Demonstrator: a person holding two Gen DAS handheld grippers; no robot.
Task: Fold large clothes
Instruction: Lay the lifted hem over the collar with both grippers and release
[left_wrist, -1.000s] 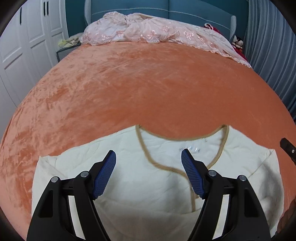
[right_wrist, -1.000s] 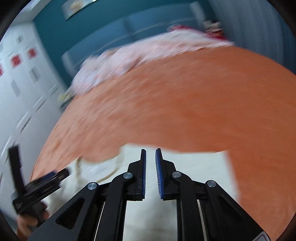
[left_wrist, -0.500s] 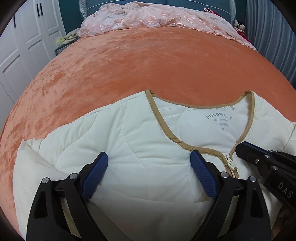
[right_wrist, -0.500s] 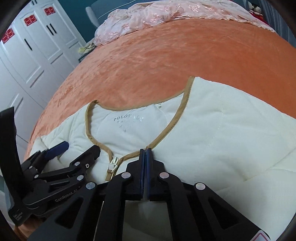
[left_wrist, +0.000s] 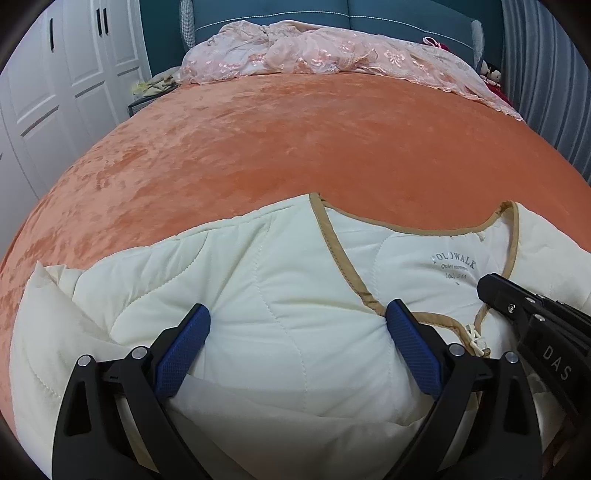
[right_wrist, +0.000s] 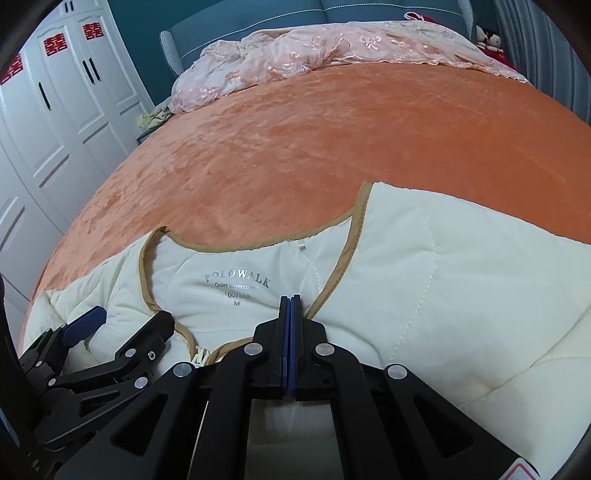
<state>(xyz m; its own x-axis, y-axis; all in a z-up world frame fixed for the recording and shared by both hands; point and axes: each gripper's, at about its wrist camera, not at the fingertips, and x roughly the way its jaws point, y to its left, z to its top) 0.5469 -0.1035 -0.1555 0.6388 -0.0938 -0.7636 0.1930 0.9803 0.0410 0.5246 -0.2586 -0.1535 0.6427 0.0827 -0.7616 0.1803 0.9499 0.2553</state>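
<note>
A cream quilted jacket (left_wrist: 280, 280) with tan trim lies on the orange bed, collar away from me, its printed size label showing in the right wrist view (right_wrist: 236, 284). My left gripper (left_wrist: 295, 332) is open, its blue pads pressed against the puffy left front panel. My right gripper (right_wrist: 290, 306) is shut, with its tips over the neckline by the zipper top; I cannot tell whether cloth is pinched. The jacket (right_wrist: 443, 280) spreads to the right in that view. The right gripper also shows at the right of the left wrist view (left_wrist: 491, 288).
The orange velvet bedspread (left_wrist: 314, 147) stretches beyond the jacket. A pink lace cover (left_wrist: 325, 55) is heaped at the teal headboard. White wardrobe doors (right_wrist: 55, 122) stand left of the bed. Grey curtains (left_wrist: 554, 74) hang on the right.
Both grippers have come lower and closer to the jacket's collar. The right gripper's jaws went from slightly apart to shut. The left gripper stays open.
</note>
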